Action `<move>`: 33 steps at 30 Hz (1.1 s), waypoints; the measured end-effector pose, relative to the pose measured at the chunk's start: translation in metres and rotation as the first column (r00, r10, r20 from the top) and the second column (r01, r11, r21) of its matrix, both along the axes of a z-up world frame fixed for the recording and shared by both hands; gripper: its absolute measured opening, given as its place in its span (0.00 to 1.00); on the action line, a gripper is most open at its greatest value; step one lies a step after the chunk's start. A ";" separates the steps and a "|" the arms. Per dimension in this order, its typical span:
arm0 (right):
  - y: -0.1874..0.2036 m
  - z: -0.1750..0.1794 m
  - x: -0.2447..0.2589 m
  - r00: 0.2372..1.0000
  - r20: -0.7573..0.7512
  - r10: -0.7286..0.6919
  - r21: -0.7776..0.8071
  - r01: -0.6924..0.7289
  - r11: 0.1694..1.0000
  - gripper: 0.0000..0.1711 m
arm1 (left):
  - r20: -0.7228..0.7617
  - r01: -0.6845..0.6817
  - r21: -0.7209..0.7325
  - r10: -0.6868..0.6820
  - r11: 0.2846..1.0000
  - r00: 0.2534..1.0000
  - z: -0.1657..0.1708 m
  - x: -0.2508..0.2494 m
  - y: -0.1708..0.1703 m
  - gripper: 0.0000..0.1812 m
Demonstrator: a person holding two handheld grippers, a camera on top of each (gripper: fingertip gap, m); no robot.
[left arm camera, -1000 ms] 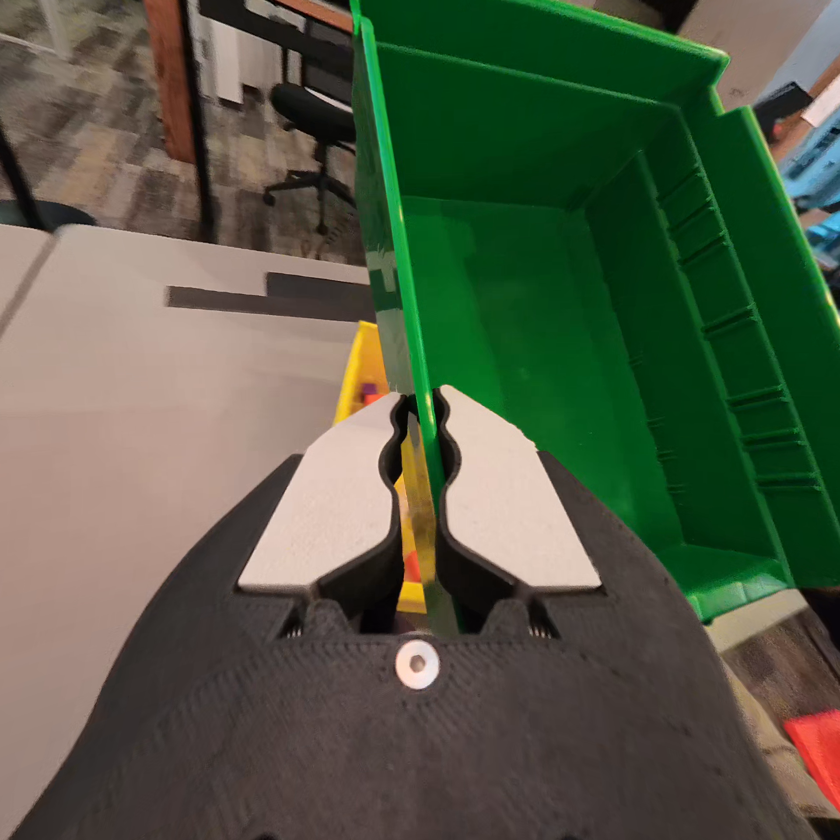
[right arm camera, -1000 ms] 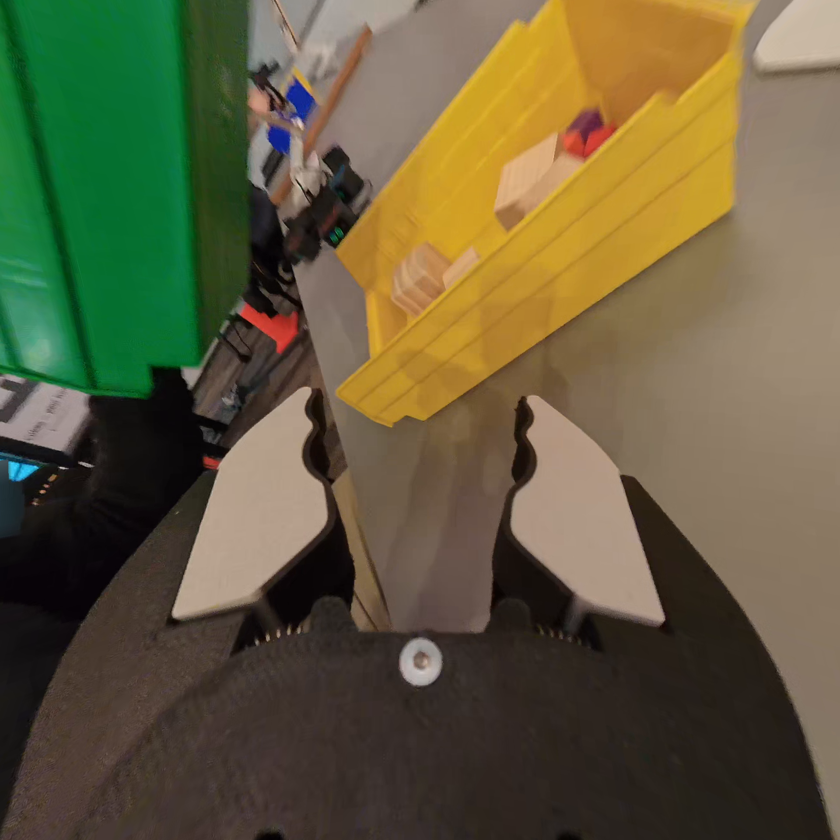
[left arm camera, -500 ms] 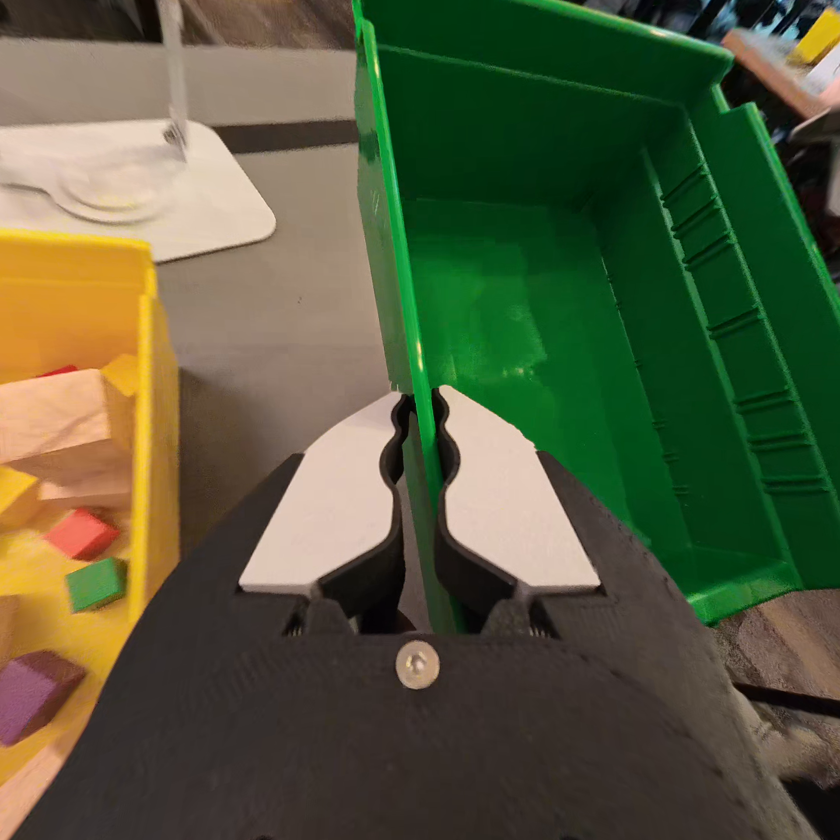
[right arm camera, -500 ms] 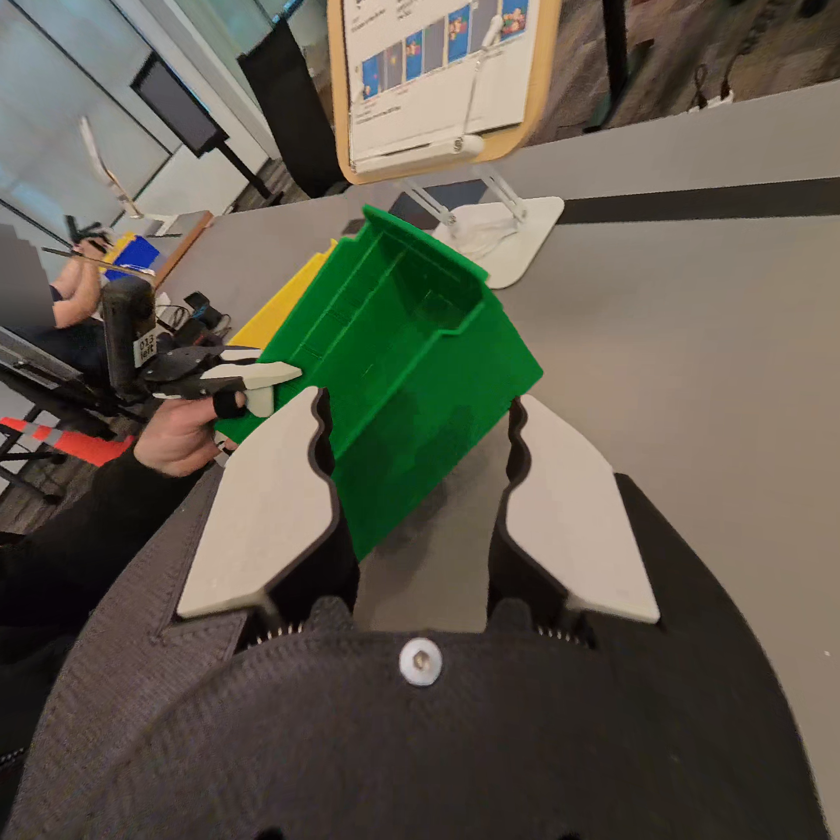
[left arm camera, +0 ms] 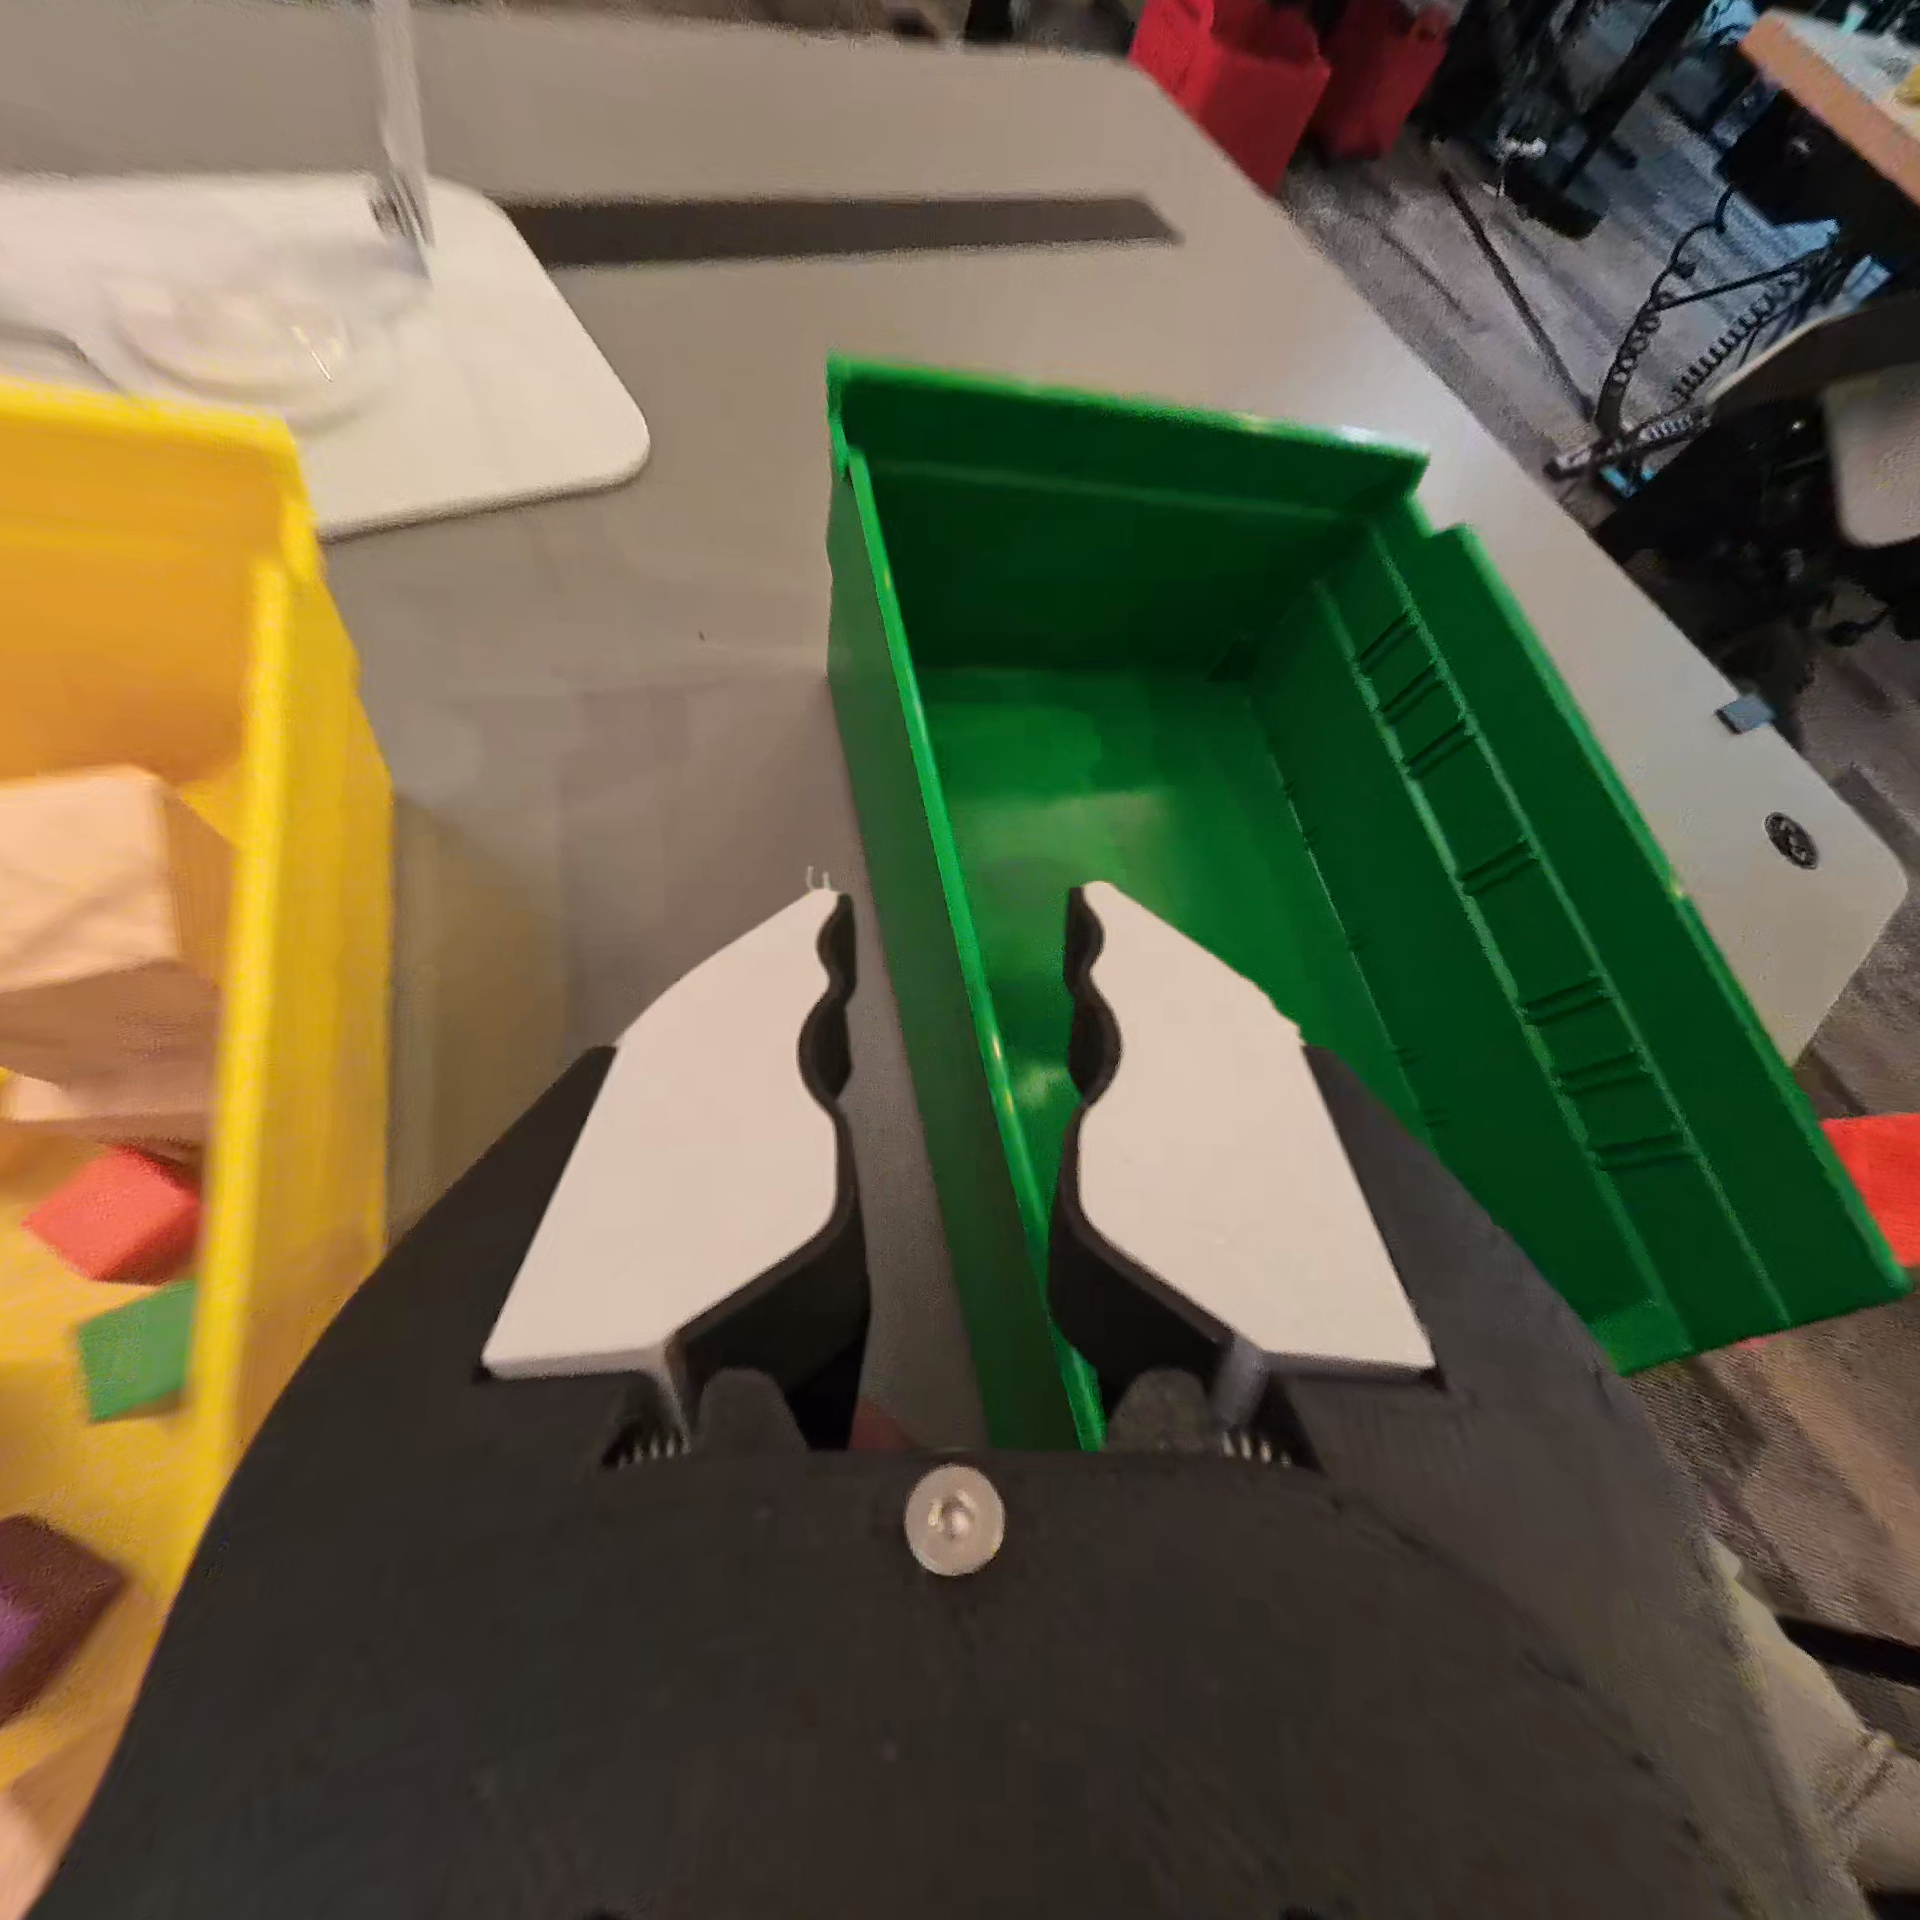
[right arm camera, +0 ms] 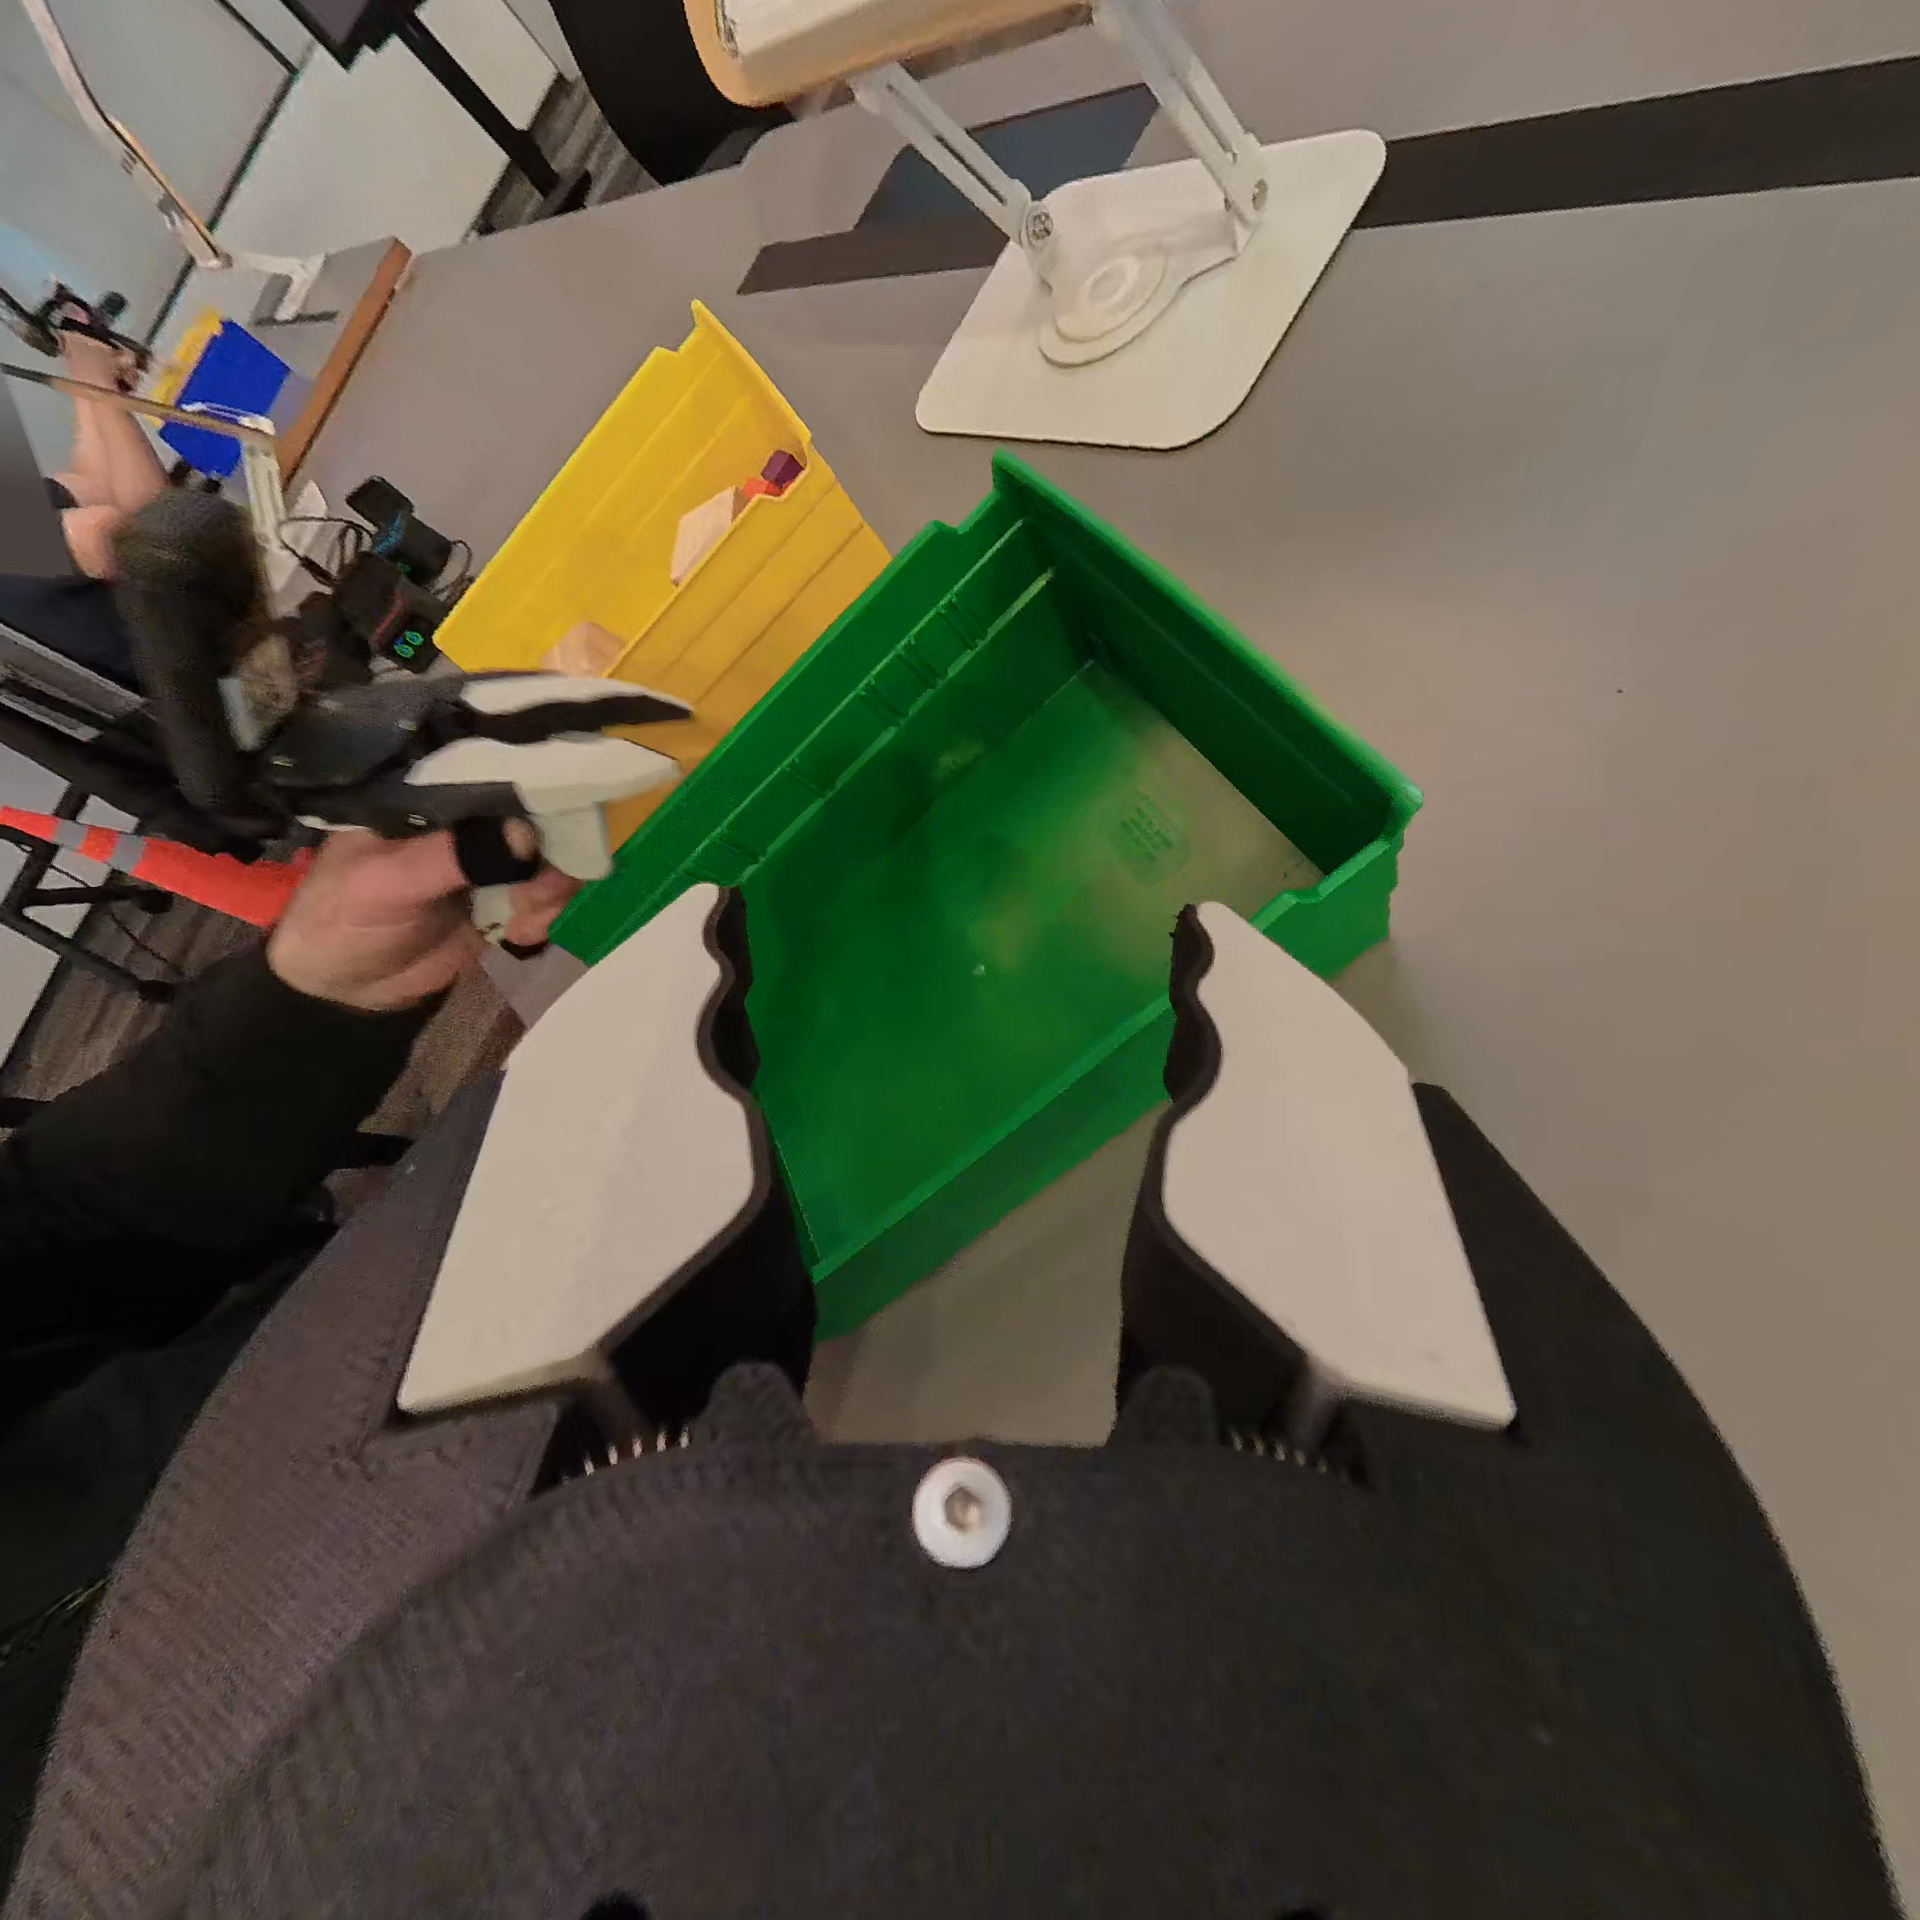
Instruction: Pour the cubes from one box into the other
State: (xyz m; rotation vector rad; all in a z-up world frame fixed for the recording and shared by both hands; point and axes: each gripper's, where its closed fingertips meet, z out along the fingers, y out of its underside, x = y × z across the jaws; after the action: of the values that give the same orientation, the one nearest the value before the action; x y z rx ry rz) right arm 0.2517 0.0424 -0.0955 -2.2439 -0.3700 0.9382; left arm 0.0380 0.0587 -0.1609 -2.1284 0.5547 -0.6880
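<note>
Both tongs are gaping, gripping nothing: left gripper (left arm camera: 951, 904) is straddling the green box (left arm camera: 1195, 831) wall mid-frame, right gripper (right arm camera: 961, 914) hovering above. Cubes (left arm camera: 94, 935) are sitting in the yellow box (left arm camera: 301, 935), left edge. I'm judging a straight-back withdrawal best, avoiding snagging that wall.

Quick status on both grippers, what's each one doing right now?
Left gripper: open, jaws straddling the side wall of the green box without clamping it.
Right gripper: open, holding nothing, above the green box.
</note>
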 end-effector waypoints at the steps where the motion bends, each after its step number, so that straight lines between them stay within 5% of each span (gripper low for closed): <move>1: -0.001 -0.002 -0.002 1.000 0.011 0.006 -0.003 -0.006 1.000 0.43 | 0.004 0.001 0.035 -0.001 0.999 1.000 0.013 -0.004 0.000 0.23; 5: -0.003 -0.010 -0.008 0.998 0.059 0.031 -0.019 -0.030 0.999 0.43 | -0.039 -0.041 0.178 0.048 0.983 0.998 0.065 -0.050 0.018 0.30; 8: -0.003 -0.009 -0.011 0.998 0.052 0.039 -0.014 -0.038 0.999 0.42 | -0.165 -0.161 0.255 0.207 0.954 0.964 0.086 -0.138 0.054 0.37; 11: -0.004 -0.010 -0.015 0.997 0.053 0.049 -0.022 -0.048 0.999 0.41 | -0.331 -0.319 0.285 0.405 0.904 0.852 0.072 -0.254 0.083 0.40; 15: -0.005 -0.010 -0.024 0.996 0.055 0.072 -0.023 -0.071 0.997 0.40 | -0.451 -0.424 0.149 0.442 0.894 0.775 0.011 -0.342 0.079 0.34; 17: -0.004 -0.011 -0.030 0.995 0.059 0.084 -0.020 -0.083 0.996 0.40 | -0.491 -0.420 0.147 0.435 0.896 0.755 -0.010 -0.359 0.075 0.28; 20: -0.003 -0.015 -0.043 0.993 0.060 0.100 -0.020 -0.099 0.995 0.40 | -0.370 -0.387 0.118 0.402 0.915 0.838 -0.018 -0.348 0.078 0.11; 23: -0.004 -0.021 -0.053 0.988 0.087 0.128 -0.032 -0.125 0.992 0.40 | -0.359 -0.375 0.105 0.387 0.921 0.849 -0.017 -0.346 0.077 0.10; 30: -0.004 -0.022 -0.056 0.988 0.080 0.128 -0.036 -0.126 0.991 0.39 | -0.385 -0.455 0.269 0.527 0.849 0.757 0.005 -0.370 0.084 0.33; 33: -0.005 -0.023 -0.056 0.988 0.076 0.132 -0.041 -0.129 0.991 0.39 | -0.383 -0.403 0.159 0.433 0.901 0.816 -0.015 -0.360 0.078 0.26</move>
State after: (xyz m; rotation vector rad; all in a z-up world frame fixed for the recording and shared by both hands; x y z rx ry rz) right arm 0.1956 0.0379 -0.1180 -2.3167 -0.5457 0.9318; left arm -0.3216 0.1369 -0.1761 -2.2312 0.2968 0.0342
